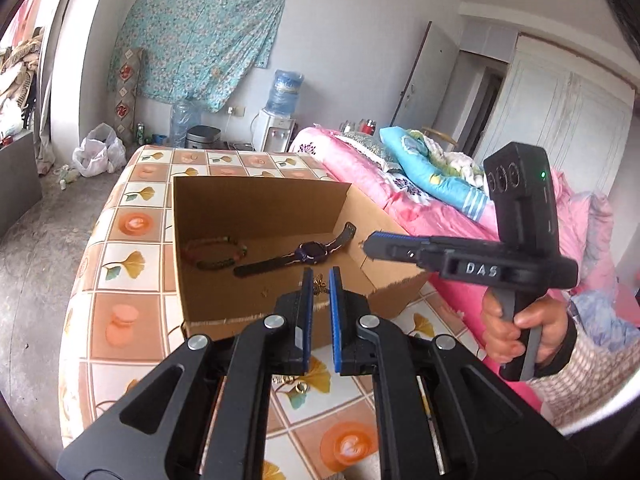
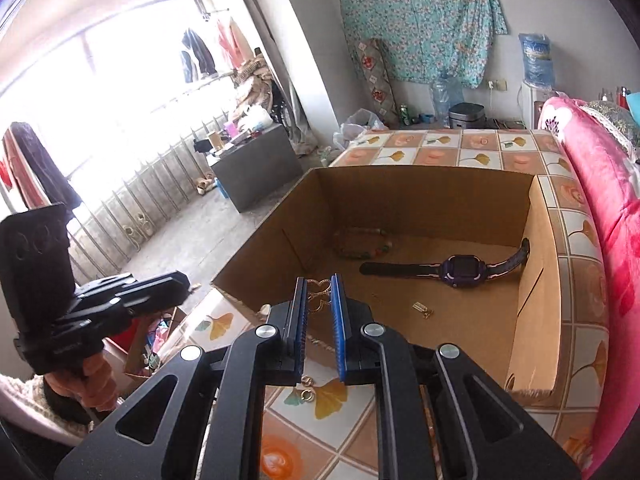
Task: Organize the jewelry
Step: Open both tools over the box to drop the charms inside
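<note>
The gold heart earrings [image 2: 318, 294] hang pinched between the narrow pads of the right gripper [image 2: 319, 296], just above the near rim of the cardboard box [image 2: 536, 280]. The left gripper [image 1: 321, 286] likewise nips a small gold piece [image 1: 319, 285]. Released early, the earrings could catch the rim and drop outside beside the 2 rings [image 2: 307, 390]. Their long axis hangs downward. Inside lie a purple watch [image 2: 460, 270] and a beaded bracelet [image 2: 362, 244].
</note>
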{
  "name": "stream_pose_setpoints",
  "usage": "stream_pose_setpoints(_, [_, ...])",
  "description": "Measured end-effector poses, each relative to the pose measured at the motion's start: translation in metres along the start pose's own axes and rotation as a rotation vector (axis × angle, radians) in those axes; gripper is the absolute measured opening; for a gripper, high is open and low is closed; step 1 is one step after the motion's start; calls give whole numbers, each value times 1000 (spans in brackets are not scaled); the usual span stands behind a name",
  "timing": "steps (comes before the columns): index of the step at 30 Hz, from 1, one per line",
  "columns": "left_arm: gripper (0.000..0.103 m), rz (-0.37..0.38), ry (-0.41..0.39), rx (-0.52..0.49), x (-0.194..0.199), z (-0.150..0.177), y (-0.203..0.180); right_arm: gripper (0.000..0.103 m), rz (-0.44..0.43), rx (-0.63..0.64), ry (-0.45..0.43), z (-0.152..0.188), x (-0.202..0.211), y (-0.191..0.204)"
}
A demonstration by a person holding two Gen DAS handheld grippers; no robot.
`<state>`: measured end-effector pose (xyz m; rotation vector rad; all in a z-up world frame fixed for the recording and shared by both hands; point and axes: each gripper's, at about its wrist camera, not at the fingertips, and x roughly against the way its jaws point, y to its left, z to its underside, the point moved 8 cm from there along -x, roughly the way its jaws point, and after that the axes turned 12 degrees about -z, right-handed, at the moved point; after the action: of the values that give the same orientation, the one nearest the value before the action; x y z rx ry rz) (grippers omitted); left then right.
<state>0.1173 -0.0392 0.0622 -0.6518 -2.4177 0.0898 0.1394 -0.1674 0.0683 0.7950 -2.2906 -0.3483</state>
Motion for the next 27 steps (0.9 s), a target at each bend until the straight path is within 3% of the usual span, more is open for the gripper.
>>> stream_pose_setpoints(6, [7, -71, 211, 45, -81, -15, 12, 12, 7, -128, 86, -4, -44, -44])
stream_pose_setpoints(8, [7, -75, 253, 57, -99, -16, 16, 12, -3, -132, 113, -3, -54, -49])
stream_pose_setpoints(11, [8, -143, 299, 53, -122, -16, 25, 13, -10, -141, 137, 0, -63, -55])
stream_pose_setpoints(13, [11, -138, 316, 83, -130, -16, 28, 15, -24, -155, 133, 0, -62, -58])
stream_pose_setpoints(15, [16, -141, 306, 89, -131, -16, 31, 22, -39, -170, 109, -2, -58, -63])
stream_pose_setpoints(20, [18, -181, 252, 77, -127, -21, 34, 23, -58, -191, 46, -4, -38, -66])
stream_pose_setpoints(27, [28, -158, 51, 47, -69, -33, 29, 23, -116, -105, -47, -5, -4, -33])
